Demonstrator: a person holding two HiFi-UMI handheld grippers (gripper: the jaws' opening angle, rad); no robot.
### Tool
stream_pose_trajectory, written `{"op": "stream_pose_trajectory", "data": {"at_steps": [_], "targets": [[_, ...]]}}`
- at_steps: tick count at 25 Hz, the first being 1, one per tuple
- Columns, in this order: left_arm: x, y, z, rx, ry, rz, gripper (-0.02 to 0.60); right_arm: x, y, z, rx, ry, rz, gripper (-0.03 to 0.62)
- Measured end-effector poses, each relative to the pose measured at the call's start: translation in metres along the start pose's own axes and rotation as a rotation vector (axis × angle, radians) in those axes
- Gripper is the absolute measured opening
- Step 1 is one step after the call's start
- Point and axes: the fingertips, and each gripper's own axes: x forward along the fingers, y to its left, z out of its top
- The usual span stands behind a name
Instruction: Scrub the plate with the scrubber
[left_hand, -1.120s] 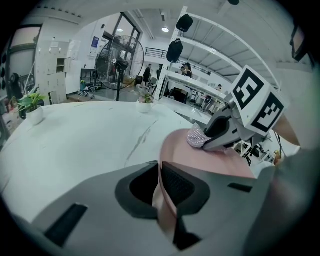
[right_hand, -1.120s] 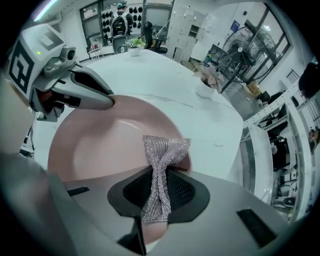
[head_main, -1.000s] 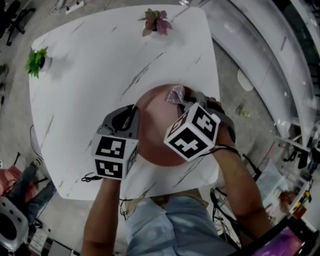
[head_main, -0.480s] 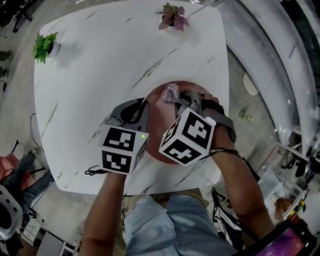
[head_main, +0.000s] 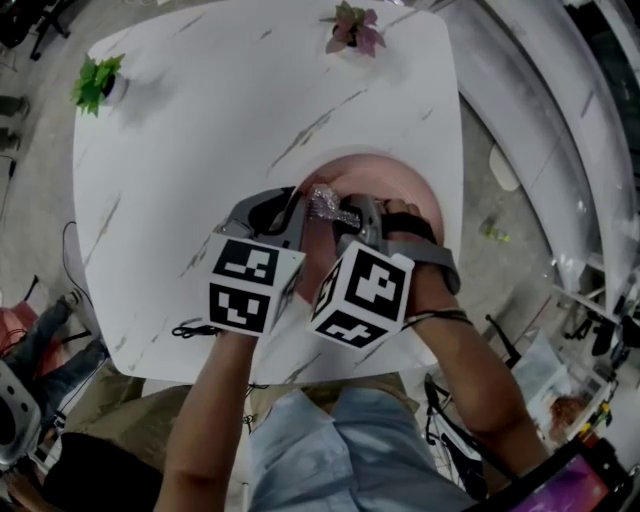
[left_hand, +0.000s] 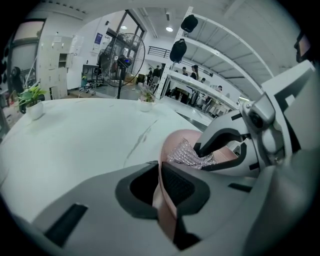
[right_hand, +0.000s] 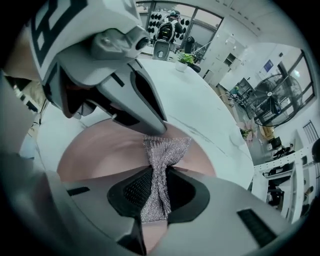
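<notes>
Scrubber (head_main: 327, 205) leftward, pinched by right gripper (head_main: 346, 213); left gripper (head_main: 291, 217) tight on plate (head_main: 402, 185), plants (head_main: 350, 28) beyond

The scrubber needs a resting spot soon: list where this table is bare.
Bare: the wide table stretch between green plant, pink plant and plate. Crowded: the near right edge, where the left gripper clamps the plate and the right gripper holds the scrubber.

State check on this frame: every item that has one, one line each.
left tool: shut on the plate's rim
right tool: shut on the scrubber
plate: held by its rim, scrubber's end against its face
scrubber: pinched around its middle, free end fanned out on the plate
green plant: upright, apart from both tools
pink plant: upright, apart from both tools
</notes>
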Motion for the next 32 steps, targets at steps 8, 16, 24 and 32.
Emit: {"op": "stream_pose_trajectory", "data": {"at_steps": [8,16,24,32], "targets": [[0.000,0.001,0.000,0.013,0.004,0.000,0.025,-0.008,0.028,0.005,-0.022,-0.036,0.021,0.086],[-0.001,0.001,-0.001,0.026,0.017,0.006,0.025,-0.017,0.062,0.004,-0.038,-0.060,0.069,0.086],[-0.001,-0.001,0.000,0.061,0.027,0.013,0.025,-0.027,0.085,-0.001,-0.026,-0.074,0.138,0.086],[-0.001,0.000,-0.001,0.057,0.026,0.017,0.025,-0.036,0.099,-0.023,0.040,-0.048,0.227,0.086]]}}
